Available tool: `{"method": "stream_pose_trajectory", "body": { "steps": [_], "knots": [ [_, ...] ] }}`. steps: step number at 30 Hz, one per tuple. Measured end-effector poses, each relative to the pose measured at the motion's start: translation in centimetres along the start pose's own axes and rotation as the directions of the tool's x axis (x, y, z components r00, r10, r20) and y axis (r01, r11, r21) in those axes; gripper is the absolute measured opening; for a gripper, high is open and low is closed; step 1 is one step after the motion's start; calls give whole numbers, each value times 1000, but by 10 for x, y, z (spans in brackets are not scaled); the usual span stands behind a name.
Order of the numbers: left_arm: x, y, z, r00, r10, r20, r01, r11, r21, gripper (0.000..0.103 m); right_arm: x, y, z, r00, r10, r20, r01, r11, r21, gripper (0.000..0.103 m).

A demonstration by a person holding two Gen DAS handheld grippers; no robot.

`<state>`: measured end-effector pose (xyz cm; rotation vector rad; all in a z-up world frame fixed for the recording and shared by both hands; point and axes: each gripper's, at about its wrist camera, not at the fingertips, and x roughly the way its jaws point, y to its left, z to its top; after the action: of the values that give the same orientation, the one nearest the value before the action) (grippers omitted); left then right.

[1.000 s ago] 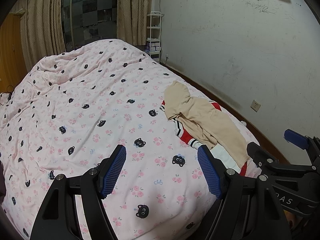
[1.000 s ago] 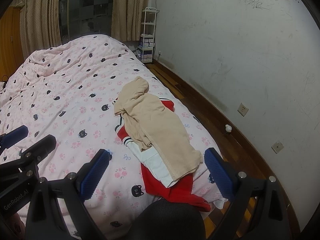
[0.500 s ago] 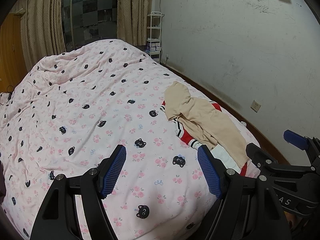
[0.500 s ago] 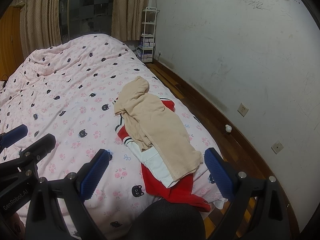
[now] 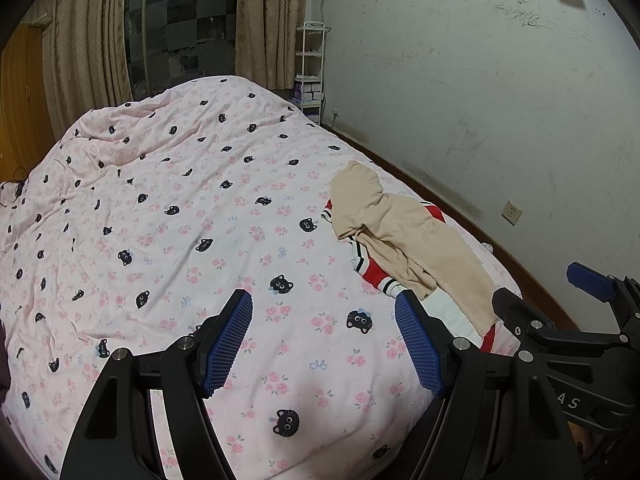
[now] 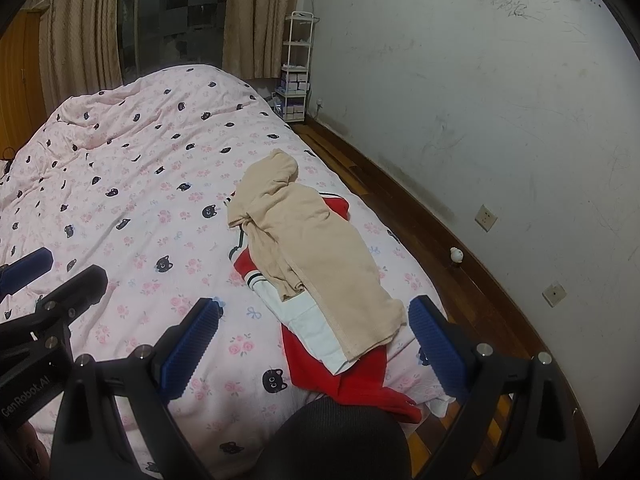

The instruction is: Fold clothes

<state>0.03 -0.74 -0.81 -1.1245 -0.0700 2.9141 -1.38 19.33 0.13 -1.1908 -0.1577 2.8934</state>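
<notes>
A beige hooded garment (image 6: pixel 316 248) lies crumpled along the right side of the bed, on top of a red, white and striped garment (image 6: pixel 352 376). In the left wrist view the same beige garment (image 5: pixel 408 240) lies to the right of my left gripper (image 5: pixel 324 336), with the red and white garment (image 5: pixel 376 276) under it. My left gripper hangs open above the bare pink duvet, holding nothing. My right gripper (image 6: pixel 316 340) is open above the near end of the clothes pile, apart from it, with nothing between its blue pads (image 6: pixel 192 340).
The bed carries a pink duvet with black cat faces (image 5: pixel 180 216). A white wall (image 6: pixel 500 120) and a strip of wooden floor (image 6: pixel 460 280) run along its right side. A white shelf rack (image 6: pixel 298 68) and curtains (image 5: pixel 264 20) stand at the back. A dark rounded object (image 6: pixel 340 440) rises at the bottom edge.
</notes>
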Motion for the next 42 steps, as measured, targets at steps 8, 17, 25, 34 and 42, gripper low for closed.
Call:
{"method": "stream_pose_trajectory", "body": {
  "steps": [8,17,25,34,42],
  "knots": [
    [4,0,1,1000,0,-8,0,1000,-4,69,4,1,-3,1000,3,-9,-3,1000,-3,98],
    [7,1,-1,1000,2,-14,-2,1000,1,69,13,-1,-4,1000,5,-19,-5,1000,4,98],
    [12,4,-1,1000,1,-25,-1,1000,-8,69,33,-8,-7,1000,-2,-30,2,1000,9,98],
    [16,2,-4,999,-2,-36,2,1000,-6,69,63,-9,-9,1000,-13,-22,12,1000,-21,98],
    [20,4,-4,999,2,-43,-2,1000,-9,69,93,3,-7,1000,2,-3,-2,997,-72,97]
  ]
}}
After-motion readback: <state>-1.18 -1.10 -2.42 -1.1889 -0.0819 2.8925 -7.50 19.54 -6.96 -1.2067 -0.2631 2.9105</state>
